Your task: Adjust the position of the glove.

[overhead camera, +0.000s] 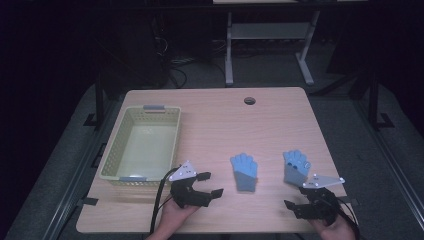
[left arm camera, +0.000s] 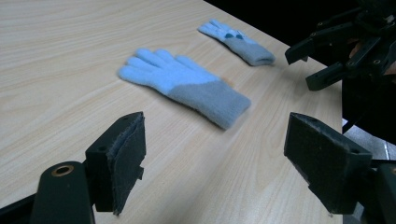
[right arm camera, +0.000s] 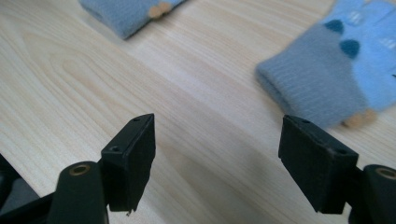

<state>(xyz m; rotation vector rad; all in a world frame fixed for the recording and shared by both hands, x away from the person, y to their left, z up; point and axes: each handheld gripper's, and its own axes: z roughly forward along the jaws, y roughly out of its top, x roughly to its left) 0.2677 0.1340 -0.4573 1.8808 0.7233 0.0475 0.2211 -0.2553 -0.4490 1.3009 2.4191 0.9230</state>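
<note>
two knit gloves lie flat on the counter (overhead camera: pixel 210 125): left glove (overhead camera: pixel 244 171) ahead of the left gripper (overhead camera: pixel 210 184), right glove (overhead camera: pixel 296 166) near the right gripper (overhead camera: pixel 295 200). both grippers are held wide open, empty. soft, light, limp; best pinched at the grey cuff.

Beyond the right gripper's fingers (right arm camera: pixel 128 161), the far glove (right arm camera: pixel 126 13) is cropped at its cuff; the near glove (right arm camera: pixel 336 70) loses its fingertips.

Black left gripper (overhead camera: pixel 209 183), black right gripper (overhead camera: pixel 295 209), grey triangular top plates, padded fingers (left arm camera: pixel 122 161), trailing black cables
</note>
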